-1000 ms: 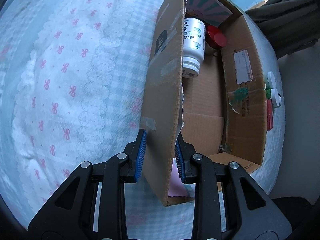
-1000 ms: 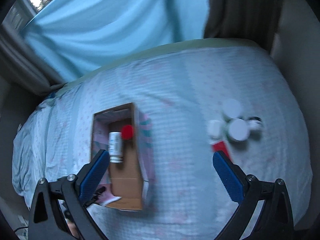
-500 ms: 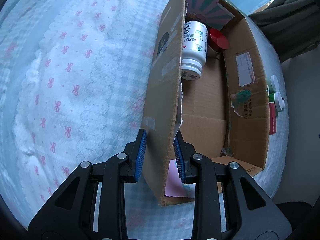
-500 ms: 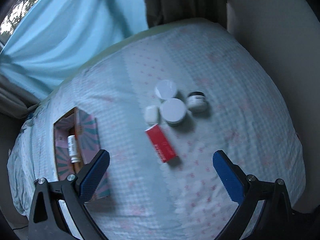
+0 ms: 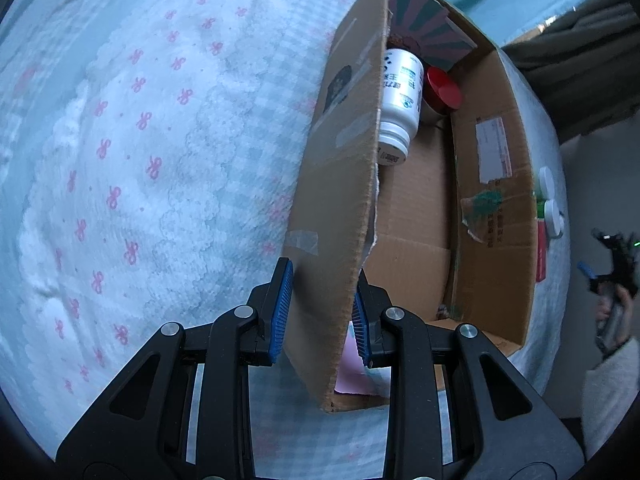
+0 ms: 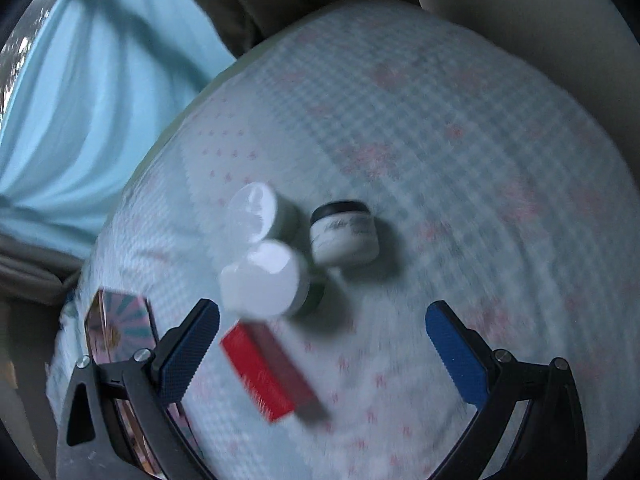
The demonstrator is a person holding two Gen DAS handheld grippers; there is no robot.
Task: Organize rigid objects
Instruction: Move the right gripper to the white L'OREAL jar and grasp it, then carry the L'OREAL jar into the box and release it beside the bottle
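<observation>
My left gripper (image 5: pixel 318 312) is shut on the near side wall of an open cardboard box (image 5: pixel 336 184) on the bed. A white bottle (image 5: pixel 400 104) and a red-lidded jar (image 5: pixel 442 88) lie inside the box. My right gripper (image 6: pixel 320 356) is open and empty, low over a cluster on the bedspread: a red box (image 6: pixel 266 372), two white-lidded jars (image 6: pixel 264 280) (image 6: pixel 254 212) and a small white jar with a dark lid (image 6: pixel 345 236). The red box lies between the jaws, toward the left one. The view is blurred.
The bed has a checked cover with pink bows (image 5: pixel 132 152). Blue curtains (image 6: pixel 88 92) hang behind it. The box's patterned flap (image 6: pixel 120 328) shows at the left of the right wrist view. The same jars (image 5: pixel 550 204) show beyond the box's far wall.
My right gripper has swung from the box toward the jars and red box and dropped much closer to them. My left gripper keeps its hold on the box wall.
</observation>
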